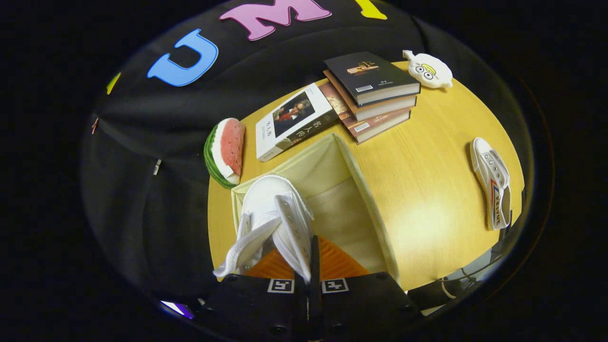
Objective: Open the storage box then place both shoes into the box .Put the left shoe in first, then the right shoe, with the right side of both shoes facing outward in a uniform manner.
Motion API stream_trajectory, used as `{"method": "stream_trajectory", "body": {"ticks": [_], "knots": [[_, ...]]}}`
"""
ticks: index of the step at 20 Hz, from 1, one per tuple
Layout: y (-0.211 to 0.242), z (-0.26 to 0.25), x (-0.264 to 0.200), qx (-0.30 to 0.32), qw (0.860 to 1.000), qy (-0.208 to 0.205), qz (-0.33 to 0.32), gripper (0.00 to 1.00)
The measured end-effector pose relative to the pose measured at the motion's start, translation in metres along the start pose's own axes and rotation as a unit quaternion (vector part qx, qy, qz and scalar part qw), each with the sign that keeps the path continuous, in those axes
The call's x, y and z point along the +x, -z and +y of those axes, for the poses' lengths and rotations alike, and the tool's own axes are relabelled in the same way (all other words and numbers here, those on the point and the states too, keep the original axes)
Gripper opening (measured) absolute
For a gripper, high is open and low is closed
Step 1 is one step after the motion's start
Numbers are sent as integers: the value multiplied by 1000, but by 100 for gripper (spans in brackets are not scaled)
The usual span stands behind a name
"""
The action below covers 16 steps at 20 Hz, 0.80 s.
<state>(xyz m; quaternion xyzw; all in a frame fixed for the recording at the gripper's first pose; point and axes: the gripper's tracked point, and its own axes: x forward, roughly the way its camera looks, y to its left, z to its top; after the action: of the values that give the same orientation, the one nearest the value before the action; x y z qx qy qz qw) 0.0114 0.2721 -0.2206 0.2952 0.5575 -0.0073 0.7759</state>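
Gripper view: gripper [311, 266] pinched narrow on the side wall of 1 white shoe [273, 216], held over the open storage box [365, 190]. Second shoe [491, 183] lies far right on the table [427, 156]. 1 of 2 nearly placed.

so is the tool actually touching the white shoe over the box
Touching. The gripper view shows the tool with both fingers closed on the white shoe's upper, no gap, above the open storage box.

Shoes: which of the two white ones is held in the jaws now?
The white shoe over the open storage box, pinched by the gripper. The other shoe lies untouched on the table, far right, beyond the box.
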Motion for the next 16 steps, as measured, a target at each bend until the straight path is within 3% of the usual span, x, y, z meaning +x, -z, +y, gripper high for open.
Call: {"method": "stream_trajectory", "body": {"ticks": [4,6,9,11,16], "knots": [[9,7,24,-8,1000,17,-5,6],[26,19,31,-12,1000,-9,24,10],[32,28,24,-18,998,-40,34,69],[24,30,11,-32,998,-56,23,86],[-10,13,-53,-66,994,-89,-20,87]]}}
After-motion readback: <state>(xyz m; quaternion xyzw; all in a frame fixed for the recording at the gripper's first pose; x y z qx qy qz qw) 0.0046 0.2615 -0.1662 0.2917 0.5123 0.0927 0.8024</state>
